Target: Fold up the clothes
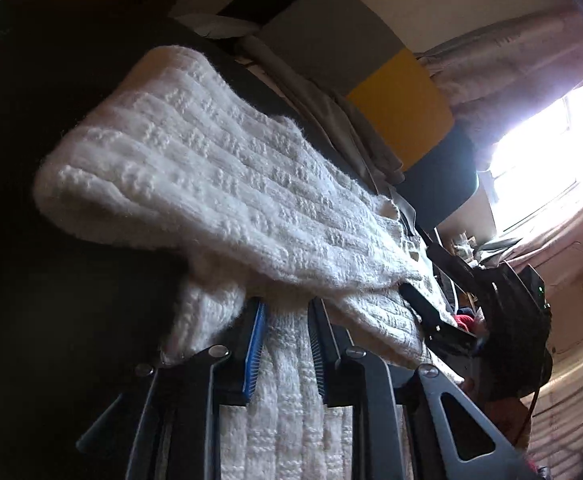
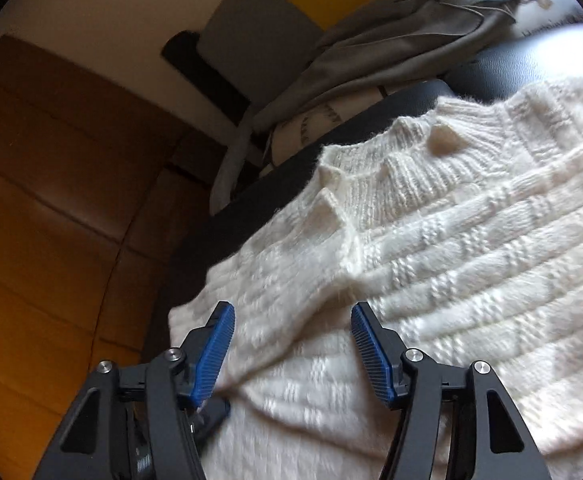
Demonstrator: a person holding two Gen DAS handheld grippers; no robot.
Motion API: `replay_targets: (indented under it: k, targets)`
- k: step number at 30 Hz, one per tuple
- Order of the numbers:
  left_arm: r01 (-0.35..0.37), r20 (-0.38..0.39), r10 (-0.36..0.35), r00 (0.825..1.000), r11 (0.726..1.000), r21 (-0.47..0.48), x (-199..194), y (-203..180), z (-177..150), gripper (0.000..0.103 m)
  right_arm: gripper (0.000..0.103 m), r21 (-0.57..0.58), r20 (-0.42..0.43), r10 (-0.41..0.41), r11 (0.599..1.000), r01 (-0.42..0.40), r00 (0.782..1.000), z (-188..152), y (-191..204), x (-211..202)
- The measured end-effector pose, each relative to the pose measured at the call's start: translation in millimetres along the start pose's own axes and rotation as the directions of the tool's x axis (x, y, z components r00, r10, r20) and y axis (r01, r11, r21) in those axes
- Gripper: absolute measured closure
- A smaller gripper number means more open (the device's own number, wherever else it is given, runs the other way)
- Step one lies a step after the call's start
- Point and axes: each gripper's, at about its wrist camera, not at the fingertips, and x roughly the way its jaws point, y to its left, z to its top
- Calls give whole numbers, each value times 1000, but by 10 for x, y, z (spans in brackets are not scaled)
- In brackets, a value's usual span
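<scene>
A white cable-knit sweater point(image 1: 211, 168) lies on a dark surface point(image 1: 31, 320), with a sleeve folded across its body. My left gripper point(image 1: 287, 308) is shut on a fold of the knit, which fills the narrow gap between the blue pads. In the right wrist view the sweater point(image 2: 471, 240) shows its ribbed collar point(image 2: 411, 160) and shoulder. My right gripper point(image 2: 293, 312) stands wide open just over the shoulder area, nothing between its fingers. The right gripper's black body point(image 1: 503, 320) also shows at the sweater's far edge in the left wrist view.
A grey garment point(image 2: 391, 32) is heaped behind the sweater on the dark surface point(image 2: 251, 208). Wooden floor point(image 2: 51, 200) lies past the surface's left edge. Grey and yellow panels point(image 1: 403, 96) stand behind, and a bright window point(image 1: 543, 148) glares at the right.
</scene>
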Motion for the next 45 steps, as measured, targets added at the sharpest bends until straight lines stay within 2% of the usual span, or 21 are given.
replay_targets:
  k: [1, 2, 3, 5, 9, 12, 17, 22, 30, 34, 37, 38, 40, 41, 42, 45]
  targets:
    - [1, 4, -1, 1000, 1000, 5, -2, 15, -5, 85, 48, 10, 11, -5, 1000, 5, 1000, 8, 11, 37]
    - [1, 6, -1, 1000, 1000, 8, 1, 21, -7, 85, 60, 12, 14, -18, 1000, 18, 1000, 15, 30, 89]
    - [0, 6, 0, 1000, 1000, 9, 12, 16, -6, 86, 78, 11, 11, -38, 999, 38, 999, 22, 50, 152]
    - [-2, 5, 2, 1000, 1000, 2, 58, 6, -2, 88, 95, -13, -18, -107, 994, 107, 994, 32, 97, 307]
    - [-13, -2, 13, 1000, 1000, -26, 139, -10, 25, 96, 95, -167, -16, -193, 968, 187, 981, 122, 386, 303]
    - [-33, 5, 33, 999, 998, -46, 162, -32, 46, 96, 95, -280, 45, -172, 943, 178, 984, 282, 690, -6]
    - [-65, 26, 67, 997, 997, -47, 153, -64, 15, 96, 95, -337, 154, -159, 919, 203, 975, 527, 808, -649]
    - [-65, 49, 68, 996, 995, -74, 139, -31, -13, 96, 95, -262, 207, -202, 931, 253, 957, 578, 367, -1178]
    - [-94, 52, 95, 994, 995, -27, 147, -92, -51, 95, 95, -54, 176, -274, 956, 287, 946, 245, -762, -1648]
    - [-122, 38, 121, 992, 992, 13, 154, -143, -66, 94, 95, 28, 152, -251, 968, 250, 956, 78, -1113, -1586]
    - [-139, 11, 139, 990, 990, 10, 141, -163, -52, 94, 94, 43, 153, -207, 978, 203, 966, 30, -1182, -1593]
    - [-148, 7, 148, 989, 989, 27, 163, -200, -47, 89, 92, 41, 160, -183, 983, 179, 970, 32, -1161, -1603]
    - [-167, -1, 167, 986, 984, 62, 209, -275, -35, 86, 87, 47, 174, -118, 993, 111, 978, 46, -1149, -1634]
    - [-176, -5, 177, 984, 981, 79, 232, -313, -29, 86, 61, 78, 172, -74, 995, 62, 982, 62, -1191, -1631]
    - [-185, -8, 186, 982, 978, 96, 255, -350, -23, 86, 49, 106, 173, -62, 993, 44, 983, 76, -1227, -1627]
    - [-210, -17, 215, 976, 967, 147, 324, -463, -5, 83, 50, 92, 192, -99, 992, 83, 976, 115, -1185, -1638]
